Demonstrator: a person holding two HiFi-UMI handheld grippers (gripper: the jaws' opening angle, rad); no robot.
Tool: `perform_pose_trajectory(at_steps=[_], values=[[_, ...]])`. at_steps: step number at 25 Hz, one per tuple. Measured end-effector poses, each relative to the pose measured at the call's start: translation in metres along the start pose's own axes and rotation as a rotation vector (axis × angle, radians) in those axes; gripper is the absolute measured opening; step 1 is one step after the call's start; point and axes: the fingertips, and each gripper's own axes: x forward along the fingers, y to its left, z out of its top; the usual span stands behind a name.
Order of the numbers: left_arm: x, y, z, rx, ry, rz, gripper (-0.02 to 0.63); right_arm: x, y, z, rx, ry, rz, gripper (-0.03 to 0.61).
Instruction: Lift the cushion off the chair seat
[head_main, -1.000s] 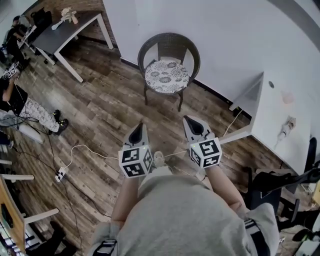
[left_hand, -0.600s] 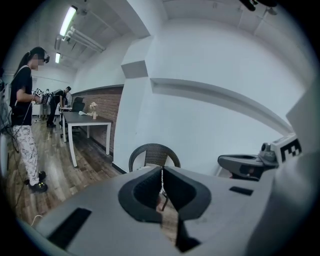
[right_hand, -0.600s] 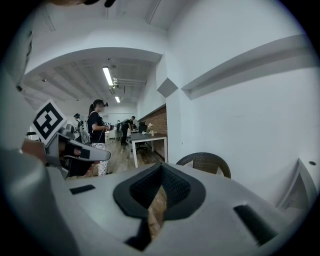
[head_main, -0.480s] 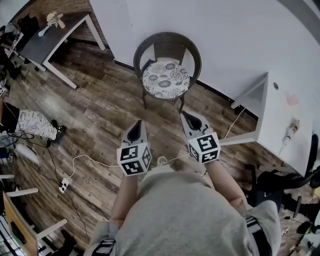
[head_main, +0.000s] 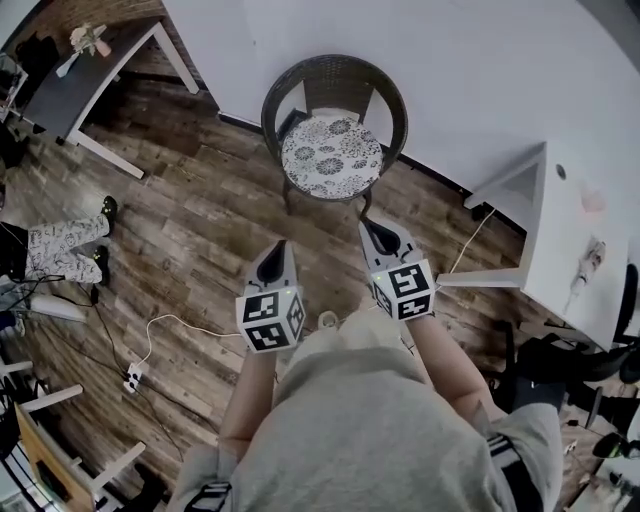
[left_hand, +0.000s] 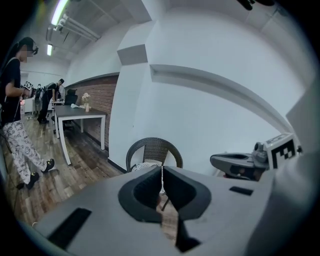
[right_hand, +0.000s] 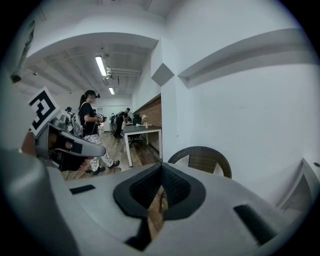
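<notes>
A dark wicker chair (head_main: 335, 85) stands against the white wall, with a round floral cushion (head_main: 332, 155) lying on its seat. Both grippers are held side by side over the wooden floor, short of the chair's front and apart from it. My left gripper (head_main: 277, 250) is shut and empty, and my right gripper (head_main: 372, 226) is shut and empty too. In the left gripper view the chair (left_hand: 154, 149) and a sliver of the cushion (left_hand: 144, 164) show past the closed left gripper (left_hand: 161, 172). In the right gripper view the chair (right_hand: 202, 157) rises behind the closed right gripper (right_hand: 161, 169).
A white desk (head_main: 570, 230) stands to the right of the chair, and a dark table (head_main: 90, 70) at the far left. A white cable and power strip (head_main: 135, 375) lie on the floor at the left. A person's legs (head_main: 50, 250) are at the left edge.
Both grippers have moved forward toward the chair, which now sits closer and more centred in the head view. Their jaws stayed shut.
</notes>
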Motion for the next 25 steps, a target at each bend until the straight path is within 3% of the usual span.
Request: perform_pose_trajectory(at_steps=[9, 25], values=[[0.058, 0.005, -0.016, -0.025, 0.066, -0.017, 0.009, 0.063, -0.034, -0.038, -0.001, 0.077, 0.011, -0.003], [0.198, 0.034, -0.045, -0.075, 0.174, 0.026, 0.009, 0.220, -0.105, -0.151, 0.029, 0.263, 0.056, -0.003]])
